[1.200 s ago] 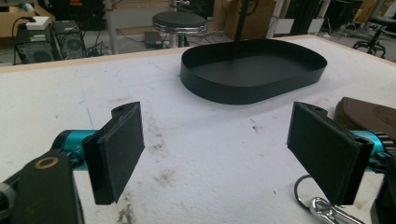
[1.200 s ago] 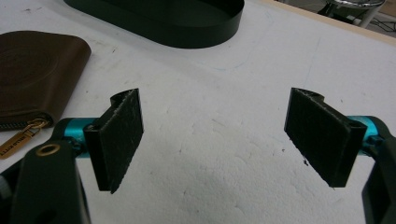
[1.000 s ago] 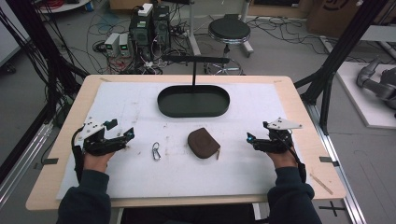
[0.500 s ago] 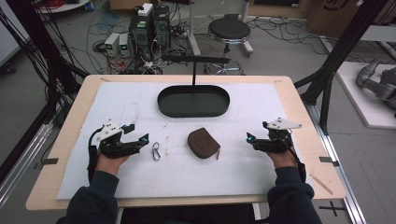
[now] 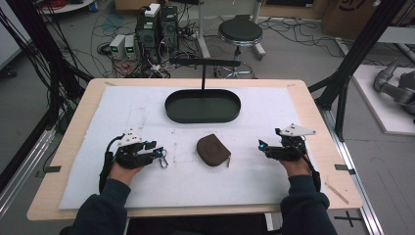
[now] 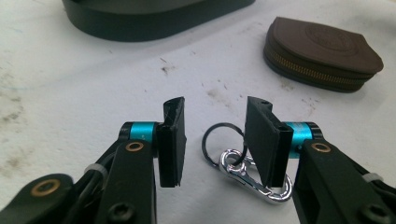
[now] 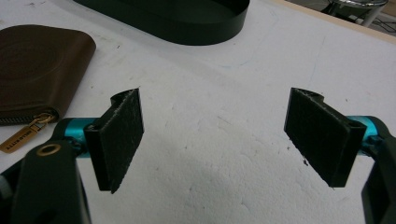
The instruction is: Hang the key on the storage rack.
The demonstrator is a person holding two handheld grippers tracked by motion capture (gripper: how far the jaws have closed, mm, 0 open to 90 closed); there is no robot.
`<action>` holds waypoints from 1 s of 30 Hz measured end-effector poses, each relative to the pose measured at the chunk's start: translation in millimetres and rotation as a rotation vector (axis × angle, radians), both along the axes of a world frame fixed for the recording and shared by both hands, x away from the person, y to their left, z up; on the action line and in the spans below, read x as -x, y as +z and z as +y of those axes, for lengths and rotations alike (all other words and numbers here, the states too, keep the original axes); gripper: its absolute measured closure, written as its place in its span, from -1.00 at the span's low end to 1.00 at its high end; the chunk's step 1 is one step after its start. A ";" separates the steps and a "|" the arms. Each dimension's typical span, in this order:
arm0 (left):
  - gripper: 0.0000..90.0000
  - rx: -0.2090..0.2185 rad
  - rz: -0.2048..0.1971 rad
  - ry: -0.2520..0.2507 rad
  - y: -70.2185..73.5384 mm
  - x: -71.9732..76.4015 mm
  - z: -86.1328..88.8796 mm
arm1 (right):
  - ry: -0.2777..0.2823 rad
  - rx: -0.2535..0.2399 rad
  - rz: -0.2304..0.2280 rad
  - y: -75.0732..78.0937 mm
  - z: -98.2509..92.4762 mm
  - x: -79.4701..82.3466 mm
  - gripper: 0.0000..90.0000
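The left gripper (image 6: 215,140) had just been closing, its jaws half-narrowed around the small silver metal carabiner with black ring (image 6: 247,175) near the bench's left edge, not yet pinching. It looked light, stiff and slippery, best gripped across the clip's body. The right gripper (image 7: 215,140) stood wide, empty.

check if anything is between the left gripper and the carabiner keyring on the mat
Nothing visible is. The left gripper already straddles the carabiner keyring, its jaws having just been closing around it, pads not yet pressing. The brown pouch lies farther off.

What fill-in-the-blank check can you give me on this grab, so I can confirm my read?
1. The left gripper has been closing around a silver ____ on a black ring.
2. The brown pouch lies between the two ____.
3. The black tray is ____.
4. The right gripper has nothing between its ____.

Missing words: clip; grippers; empty; jaws
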State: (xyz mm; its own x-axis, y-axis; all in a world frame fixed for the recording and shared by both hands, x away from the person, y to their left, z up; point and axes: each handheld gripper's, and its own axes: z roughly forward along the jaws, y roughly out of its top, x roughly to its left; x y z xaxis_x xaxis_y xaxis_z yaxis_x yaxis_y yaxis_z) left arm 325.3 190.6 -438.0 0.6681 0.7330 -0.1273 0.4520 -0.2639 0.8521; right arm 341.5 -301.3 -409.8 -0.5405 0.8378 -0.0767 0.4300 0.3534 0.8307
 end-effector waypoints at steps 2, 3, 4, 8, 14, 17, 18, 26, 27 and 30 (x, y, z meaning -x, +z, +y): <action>0.33 -0.021 0.019 -0.018 -1.9 0.3 -4.6 | 0.007 0.009 0.004 -0.6 1.2 -0.4 -0.55; 0.33 -0.039 0.038 -0.028 -4.7 -0.3 -10.0 | 0.009 0.009 0.005 -0.7 1.5 -0.4 -0.55; 0.32 -0.039 0.038 -0.028 -4.7 -0.3 -10.0 | 0.009 0.009 0.005 -0.7 1.5 -0.4 -0.55; 0.33 -0.080 0.074 -0.029 -8.7 -1.8 -17.2 | 0.010 0.009 0.008 -0.9 2.4 -0.4 -0.55; 0.67 -0.074 0.112 -0.001 -7.7 -4.7 -17.8 | 0.009 0.010 0.009 -1.2 1.8 -0.8 -0.55; 0.75 -0.053 0.119 0.000 -6.6 -5.2 -15.0 | 0.010 0.008 0.007 -1.2 1.3 -0.9 -0.55; 0.77 -0.048 0.126 -0.001 -6.1 -5.4 -13.6 | 0.008 0.007 0.011 -1.2 1.2 -0.6 -0.55; 0.80 0.009 0.151 0.013 -3.1 -5.1 -2.7 | 0.011 0.009 0.010 -1.2 0.9 -0.3 -0.55; 0.80 0.015 0.160 0.012 -2.7 -5.4 1.3 | 0.010 0.008 0.011 -1.1 0.9 -0.3 -0.55; 0.80 0.025 0.169 0.018 -2.3 -5.5 4.5 | 0.011 0.012 0.011 -1.3 1.0 -0.5 -0.55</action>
